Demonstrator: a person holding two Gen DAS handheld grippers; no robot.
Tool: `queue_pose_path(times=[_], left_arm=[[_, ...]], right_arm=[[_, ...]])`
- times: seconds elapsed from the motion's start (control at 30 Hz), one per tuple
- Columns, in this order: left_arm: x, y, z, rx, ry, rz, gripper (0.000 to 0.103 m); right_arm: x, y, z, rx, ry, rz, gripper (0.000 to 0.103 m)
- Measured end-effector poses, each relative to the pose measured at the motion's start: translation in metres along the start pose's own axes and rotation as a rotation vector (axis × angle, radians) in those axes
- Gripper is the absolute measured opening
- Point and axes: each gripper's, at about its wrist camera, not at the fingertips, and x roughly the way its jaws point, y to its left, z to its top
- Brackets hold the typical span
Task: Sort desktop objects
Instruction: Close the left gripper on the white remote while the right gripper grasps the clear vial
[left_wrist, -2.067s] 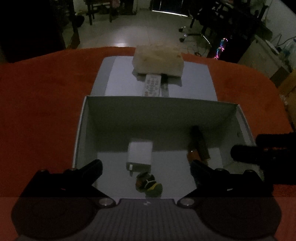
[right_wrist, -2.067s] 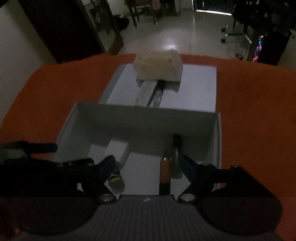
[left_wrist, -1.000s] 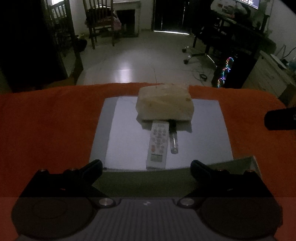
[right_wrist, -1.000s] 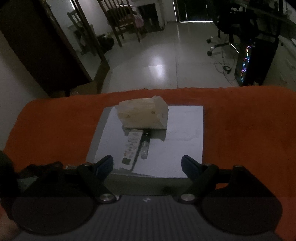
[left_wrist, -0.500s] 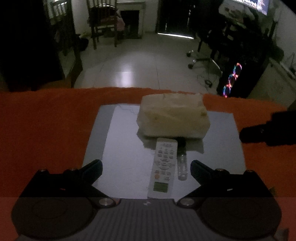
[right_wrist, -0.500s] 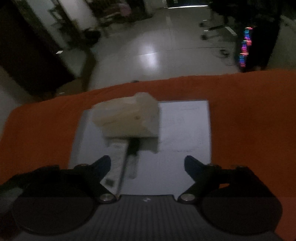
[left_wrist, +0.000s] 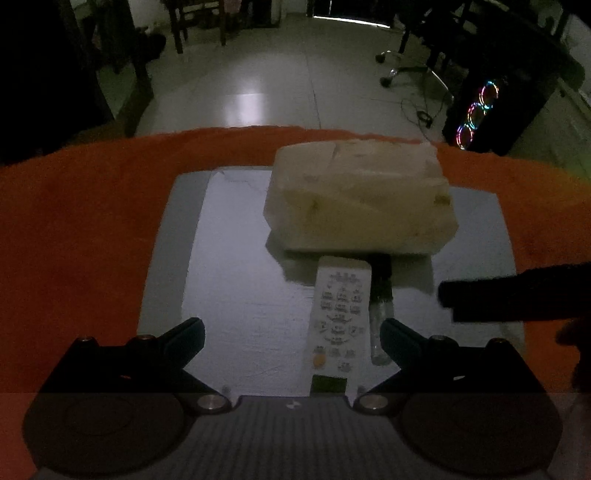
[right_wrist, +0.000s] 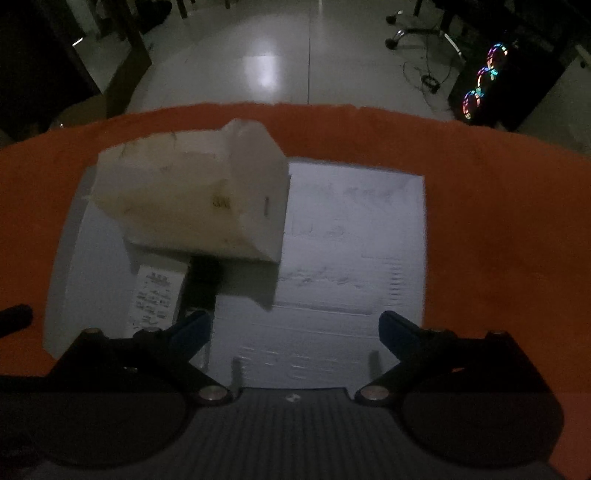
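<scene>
Both tongs wide apart, holding nothing: left tongs (left_wrist: 291, 332), right tongs (right_wrist: 295, 325). White remote (left_wrist: 338, 314) and small clear bottle (left_wrist: 380, 317) side by side, poking out from under a pale tissue pack (left_wrist: 360, 199). All on a grey sheet (left_wrist: 236, 280) over the orange surface (left_wrist: 74, 229).

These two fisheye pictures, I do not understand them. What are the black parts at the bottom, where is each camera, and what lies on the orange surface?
A person holds one tool in each hand; a camera sits on each tool and looks forward along its two fingers. The black parts are those tools: the left gripper and the right gripper, both open and holding nothing. On the orange tablecloth lies a flat grey-white board. On it sit a pale cream soft tissue pack, a white remote control and a small clear tube with a dark cap beside it.
</scene>
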Motion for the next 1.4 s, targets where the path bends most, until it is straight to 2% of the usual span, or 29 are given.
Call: queue_pose_path(times=[0.07,0.27,0.53,0.77,0.87,1.0,1.23,1.4], left_arm=[[0.007,0.002,0.000,-0.006,0.014,-0.008,0.103],[0.017,0.008,-0.002,-0.014,0.039,-0.025,0.103],[0.017,0.016,-0.002,0.011,0.018,-0.013,0.103],[0.018,0.019,-0.004,-0.003,0.024,-0.017,0.103],[0.019,0.019,-0.003,-0.006,0.028,-0.014,0.103],[0.020,0.018,-0.001,-0.019,0.031,-0.011,0.103],[0.027,-0.006,0.007,0.048,0.040,-0.020,0.103],[0.041,-0.024,0.013,0.078,0.108,-0.038,0.103]], right_arm=[[0.009,0.003,0.001,0.001,0.018,0.021,0.097],[0.028,0.014,0.003,-0.008,0.058,0.062,0.077],[0.041,0.022,-0.002,-0.022,0.079,0.113,0.073],[0.039,0.031,-0.004,-0.056,0.055,0.057,0.065],[0.037,0.032,-0.006,-0.075,0.042,0.028,0.056],[0.036,0.034,-0.008,-0.101,0.023,-0.011,0.022],[0.033,0.016,-0.008,-0.099,0.015,-0.016,0.022],[0.029,-0.001,-0.010,-0.087,0.020,-0.015,0.022]])
